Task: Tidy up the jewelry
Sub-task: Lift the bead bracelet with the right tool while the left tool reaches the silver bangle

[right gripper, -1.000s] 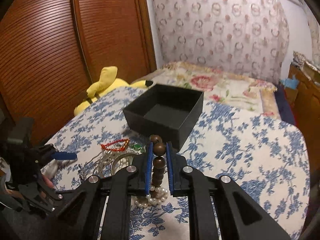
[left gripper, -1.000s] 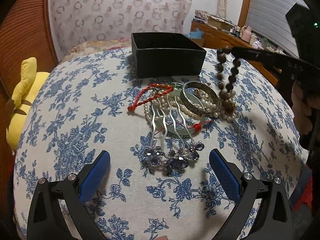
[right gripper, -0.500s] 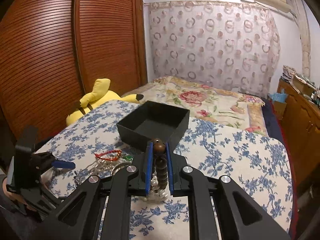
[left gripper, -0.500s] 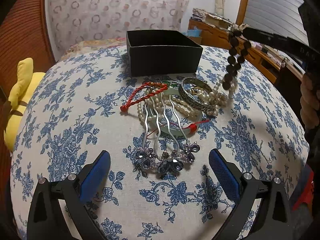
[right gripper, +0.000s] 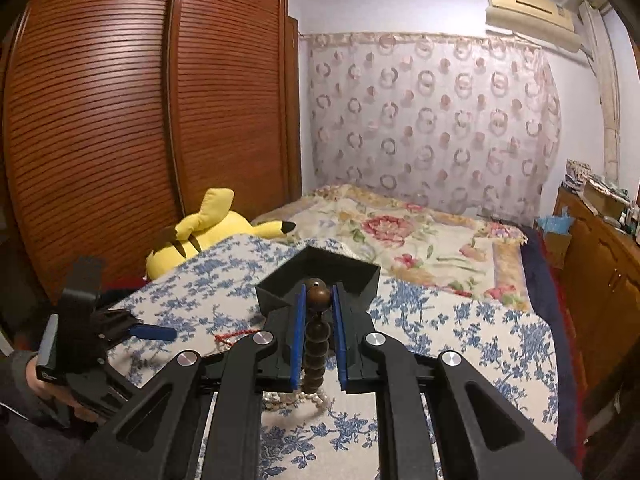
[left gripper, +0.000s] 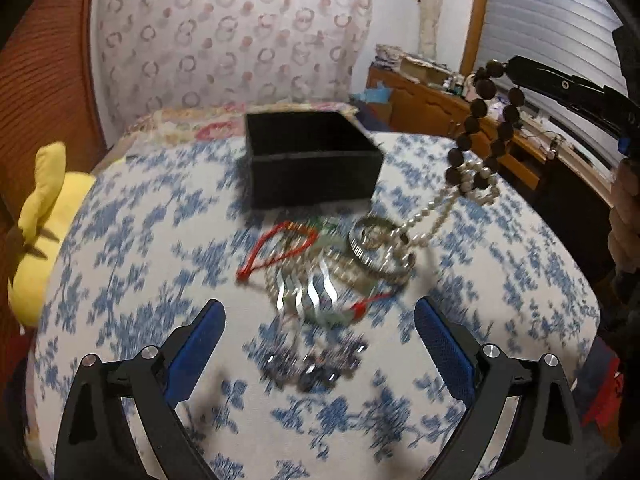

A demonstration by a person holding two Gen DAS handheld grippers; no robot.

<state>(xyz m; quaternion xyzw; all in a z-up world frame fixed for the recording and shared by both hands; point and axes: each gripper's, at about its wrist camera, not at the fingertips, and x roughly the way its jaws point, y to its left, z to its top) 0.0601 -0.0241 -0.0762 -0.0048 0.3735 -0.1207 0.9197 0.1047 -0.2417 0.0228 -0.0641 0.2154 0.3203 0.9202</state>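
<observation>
Wooden bead bracelet is properly off the table now. A second ago its lower loop was still lying on the pile, and now the whole strand dangles in the air from the right gripper, whose blue pads are pinching the top bead. Catch is, it didn't come up alone: a pearl strand has snagged on the bottom beads and stretches back down to the silver bangle in the heap. So the lift is done, but I'd guess a shake or a tug is needed before the bracelet goes into the black box, or the pearls will ride along with it.

Left gripper has its jaws spread wide with nothing between them, hovering over the near edge of the pile. It sat lower before; the hair comb looks farther off and blurrier now.

Views differ a lot here. Left wrist camera shows the snag clearly, plus the red cord bracelet and the rest of the heap on the blue floral tablecloth. Right wrist camera shows the actual grip up close and the box just past the fingertips, but only a few pearls peek out below the beads, so you'd never spot the tangle from it.
</observation>
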